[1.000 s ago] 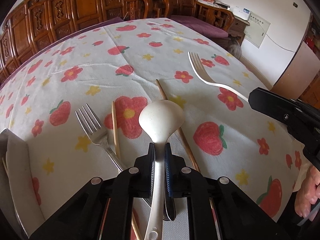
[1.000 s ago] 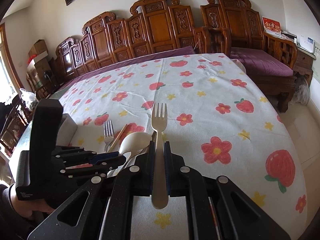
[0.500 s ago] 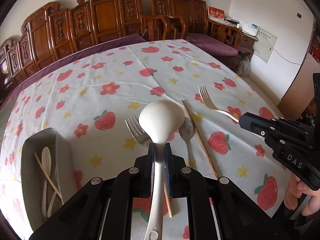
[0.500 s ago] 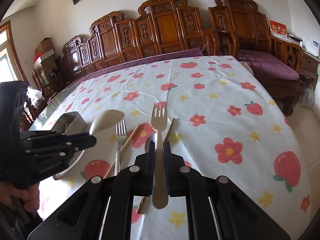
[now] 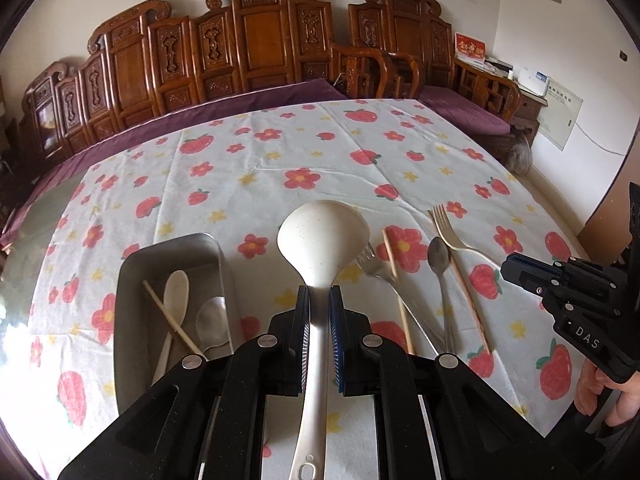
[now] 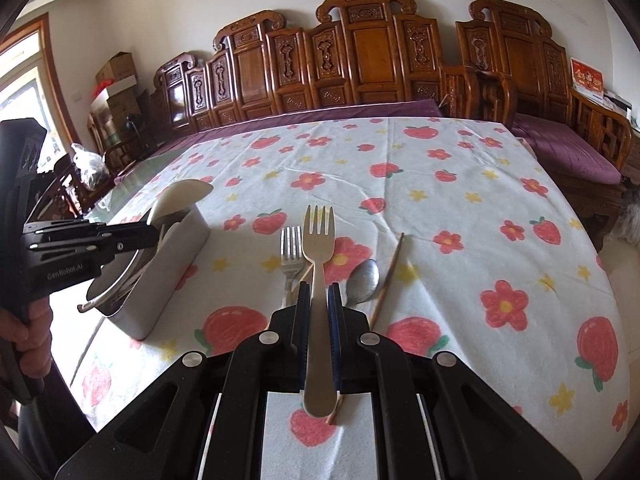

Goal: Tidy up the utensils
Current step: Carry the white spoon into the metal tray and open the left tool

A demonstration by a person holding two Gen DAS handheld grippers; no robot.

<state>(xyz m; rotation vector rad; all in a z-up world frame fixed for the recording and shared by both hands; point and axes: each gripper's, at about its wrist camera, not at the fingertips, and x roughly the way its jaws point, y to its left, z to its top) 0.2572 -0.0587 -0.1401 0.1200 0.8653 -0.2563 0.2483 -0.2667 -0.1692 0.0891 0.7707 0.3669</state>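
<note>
Left wrist view: your left gripper (image 5: 319, 332) has its jaws pinching the metal handle of a white ladle (image 5: 323, 240), whose bowl sticks out ahead of the jaws above the counter (image 5: 280, 152) with its strawberry-print cloth. Left of the jaws sits a metal tray (image 5: 132, 280) holding a pale spoon (image 5: 176, 300), a chopstick and a metal spoon. Right of the jaws, a metal fork (image 5: 376, 266), two chopsticks and a steel spoon (image 5: 440, 264) lie on the cloth. Further right, your right gripper (image 5: 516, 268) carries a pale fork (image 5: 448, 228).

Right wrist view: your right gripper (image 6: 319, 332) has its jaws pinching that pale fork (image 6: 318, 264) by the handle, tines pointing forward. Just ahead and left of the jaws lies the metal fork (image 6: 291, 252); to the right lie the steel spoon (image 6: 364, 280) and a chopstick (image 6: 390, 272). Far left, your left gripper (image 6: 148, 234) holds the ladle (image 6: 184, 196) over the tray (image 6: 172, 272).
</note>
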